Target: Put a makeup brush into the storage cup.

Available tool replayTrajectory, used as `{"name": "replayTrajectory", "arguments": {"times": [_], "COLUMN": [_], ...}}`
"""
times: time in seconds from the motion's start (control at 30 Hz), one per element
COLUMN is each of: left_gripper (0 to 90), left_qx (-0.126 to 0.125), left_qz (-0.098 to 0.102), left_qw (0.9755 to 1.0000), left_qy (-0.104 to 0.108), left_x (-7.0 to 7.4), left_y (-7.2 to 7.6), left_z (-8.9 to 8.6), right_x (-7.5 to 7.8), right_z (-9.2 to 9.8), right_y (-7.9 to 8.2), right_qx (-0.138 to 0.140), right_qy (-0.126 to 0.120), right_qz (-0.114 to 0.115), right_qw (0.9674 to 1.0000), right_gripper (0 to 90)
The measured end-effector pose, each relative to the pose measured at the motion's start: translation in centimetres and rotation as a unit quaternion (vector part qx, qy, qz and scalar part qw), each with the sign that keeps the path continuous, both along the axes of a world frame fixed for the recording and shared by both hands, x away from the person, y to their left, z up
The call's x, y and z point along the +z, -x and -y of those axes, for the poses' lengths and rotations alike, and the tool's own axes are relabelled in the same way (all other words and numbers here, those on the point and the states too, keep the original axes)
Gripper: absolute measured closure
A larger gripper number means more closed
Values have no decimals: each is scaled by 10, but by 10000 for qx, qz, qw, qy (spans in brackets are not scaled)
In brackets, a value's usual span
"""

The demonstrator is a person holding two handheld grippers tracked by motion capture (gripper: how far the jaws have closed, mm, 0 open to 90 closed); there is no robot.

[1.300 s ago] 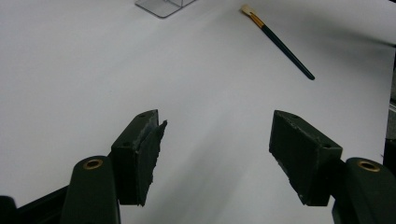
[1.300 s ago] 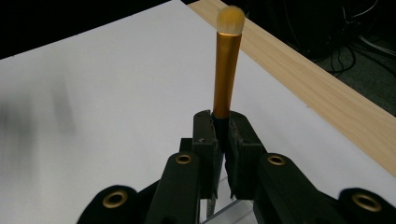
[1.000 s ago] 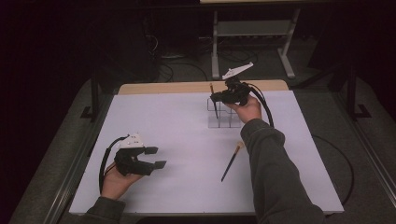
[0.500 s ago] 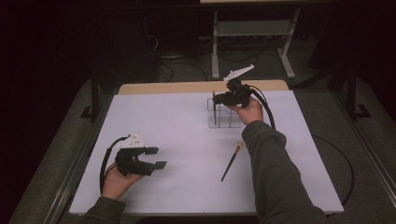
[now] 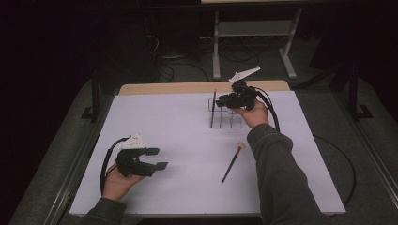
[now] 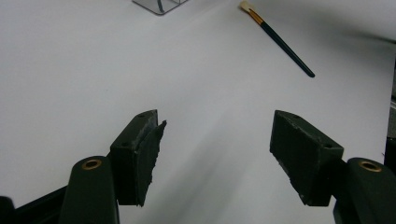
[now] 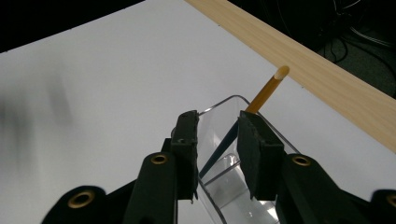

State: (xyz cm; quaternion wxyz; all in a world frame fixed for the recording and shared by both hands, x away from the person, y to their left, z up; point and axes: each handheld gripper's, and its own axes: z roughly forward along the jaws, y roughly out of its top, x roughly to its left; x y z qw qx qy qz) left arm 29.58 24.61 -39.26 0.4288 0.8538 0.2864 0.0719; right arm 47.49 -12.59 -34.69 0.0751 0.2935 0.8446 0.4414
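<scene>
In the high view, the right gripper (image 5: 224,100) is being held at the clear holder (image 5: 225,114) near the desk's (image 5: 164,122) far edge, a brush (image 5: 213,107) standing in it; a second brush (image 5: 233,161) is lying nearer. The left gripper (image 5: 158,158) is being rested open and empty. In the left gripper view, the lying brush's (image 6: 277,38) pale tip is being shown. In the right gripper view, the jaws have just been opening, the standing brush (image 7: 261,98) leaning between them, unpressed; a wooden edge strip (image 7: 327,77) is bordering the white sheet, beyond it a dark room
</scene>
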Motion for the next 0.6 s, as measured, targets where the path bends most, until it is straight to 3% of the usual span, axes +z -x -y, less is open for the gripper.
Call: {"name": "replayTrajectory", "arguments": {"times": [0.3, 0.6], "left_gripper": [323, 313], "left_qx": [-55, -51], "left_qz": [2, -11], "left_qw": [10000, 10000], "left_qy": [-58, -18], "left_x": [-2, -2], "left_y": [0, 1], "left_z": [2, 5], "right_x": [-1, 3], "right_z": [13, 23], "right_y": [10, 25], "right_qx": [-61, -59], "right_qy": [-67, 12], "right_qz": [-22, 153], "right_qw": [10000, 9999], "right_gripper": [621, 549]}}
